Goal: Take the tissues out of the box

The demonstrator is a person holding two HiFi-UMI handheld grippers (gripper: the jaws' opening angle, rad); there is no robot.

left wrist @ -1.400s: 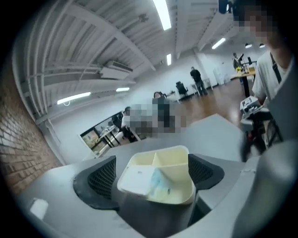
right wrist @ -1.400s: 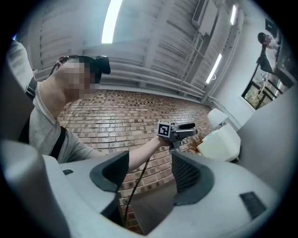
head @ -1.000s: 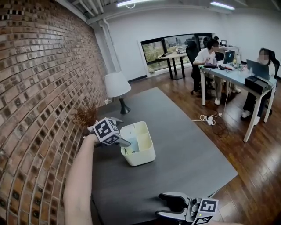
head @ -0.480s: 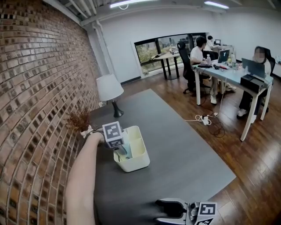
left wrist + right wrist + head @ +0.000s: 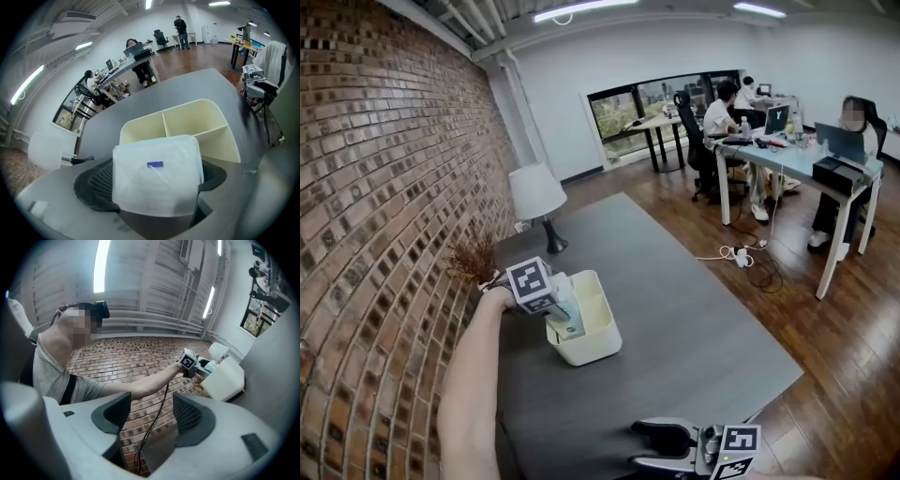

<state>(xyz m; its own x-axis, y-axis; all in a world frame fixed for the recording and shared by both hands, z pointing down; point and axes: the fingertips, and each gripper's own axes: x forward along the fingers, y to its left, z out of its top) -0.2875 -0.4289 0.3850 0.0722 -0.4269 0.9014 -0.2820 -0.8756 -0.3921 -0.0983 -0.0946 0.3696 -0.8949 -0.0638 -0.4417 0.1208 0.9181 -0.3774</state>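
Note:
A cream box [image 5: 602, 323] with divided compartments stands on the dark grey table [image 5: 675, 319] near the brick wall. My left gripper [image 5: 558, 314] reaches into its near-left compartment. In the left gripper view a white plastic-wrapped tissue pack [image 5: 157, 180] fills the gap between the black pads, and the jaws are closing on it; the box [image 5: 197, 122] lies just behind. The pack [image 5: 569, 321] stands tilted at the box rim. My right gripper [image 5: 675, 448] hovers at the table's near edge, open and empty; its own view [image 5: 150, 416] shows only brick wall between the jaws.
A white lamp [image 5: 537, 197] and a dried brown plant [image 5: 475, 258] stand behind the box by the brick wall [image 5: 384, 234]. The table's right edge drops to wooden floor. People sit at desks [image 5: 787, 141] far to the right.
My left gripper swung from the box's left side down into the near compartment and now has the tissue pack between its jaws. The right gripper stayed put.

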